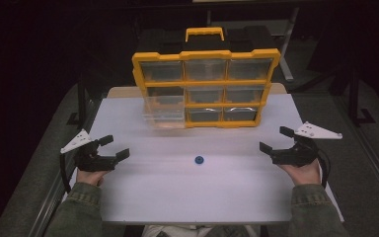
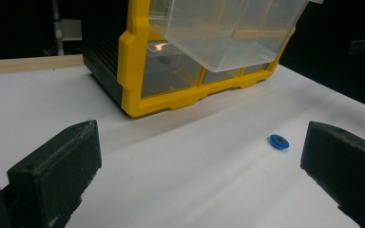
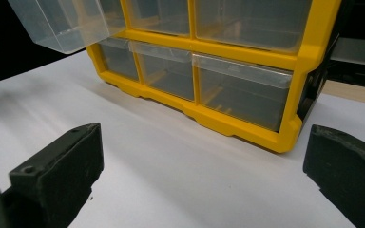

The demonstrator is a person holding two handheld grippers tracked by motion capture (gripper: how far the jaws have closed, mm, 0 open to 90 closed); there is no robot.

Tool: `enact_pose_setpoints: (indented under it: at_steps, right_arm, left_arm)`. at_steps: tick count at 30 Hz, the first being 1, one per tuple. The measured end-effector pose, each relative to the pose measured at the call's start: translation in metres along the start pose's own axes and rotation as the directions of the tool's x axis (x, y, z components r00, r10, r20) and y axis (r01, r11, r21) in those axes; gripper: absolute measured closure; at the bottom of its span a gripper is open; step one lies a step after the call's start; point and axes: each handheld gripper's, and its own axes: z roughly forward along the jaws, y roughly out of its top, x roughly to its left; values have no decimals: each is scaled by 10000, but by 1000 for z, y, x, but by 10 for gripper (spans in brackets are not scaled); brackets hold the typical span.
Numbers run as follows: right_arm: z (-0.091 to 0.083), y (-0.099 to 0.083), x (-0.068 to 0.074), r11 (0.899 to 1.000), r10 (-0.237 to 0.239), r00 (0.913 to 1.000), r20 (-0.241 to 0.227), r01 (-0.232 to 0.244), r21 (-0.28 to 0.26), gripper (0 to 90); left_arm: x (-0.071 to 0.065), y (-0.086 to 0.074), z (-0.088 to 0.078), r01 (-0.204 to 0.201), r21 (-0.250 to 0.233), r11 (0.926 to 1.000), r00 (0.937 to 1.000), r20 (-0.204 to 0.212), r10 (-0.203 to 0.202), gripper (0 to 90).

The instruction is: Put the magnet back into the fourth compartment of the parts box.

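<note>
A yellow and black drawer cabinet [image 1: 206, 84] stands upright at the back of the white table [image 1: 177, 197]. Its clear middle-left drawer [image 1: 166, 109] is pulled out; the same drawer [image 2: 228, 33] hangs over the table in the left gripper view and juts out in the right gripper view, drawer [image 3: 62, 23]. A small blue ring [image 1: 199, 159] lies flat in the table's middle, ring [image 2: 279, 141]. My left gripper [image 1: 114, 146] rests open at the left, my right gripper [image 1: 275, 139] open at the right, both with nothing between the jaws.
The cabinet's other drawers [image 3: 237, 90] are pushed in. A wooden board edge [image 1: 123, 92] shows behind the table. Dark floor and table legs [image 1: 288, 54] surround it. A person's green sleeves [image 1: 76, 212] enter from the bottom.
</note>
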Motion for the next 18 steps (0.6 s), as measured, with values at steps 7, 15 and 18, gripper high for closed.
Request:
enact_pose_setpoints:
  at_steps: [7, 15, 18]
  right_arm:
    - [1, 0, 4, 9999, -105, 9999, -36, 106, 123, 0]
    - [5, 0, 8, 9993, -57, 10000, -58, 59, 365, 0]
    - [7, 1, 9, 9986, -102, 9999, -62, 105, 510, 0]
  left_arm:
    - [0, 0, 0, 36, -30, 10000, 9999, -106, -37, 0]
    - [-2, -1, 2, -19, 66, 10000, 10000, -33, 19, 0]
    - [-2, -1, 2, -17, 66, 10000, 10000, -29, 18, 0]
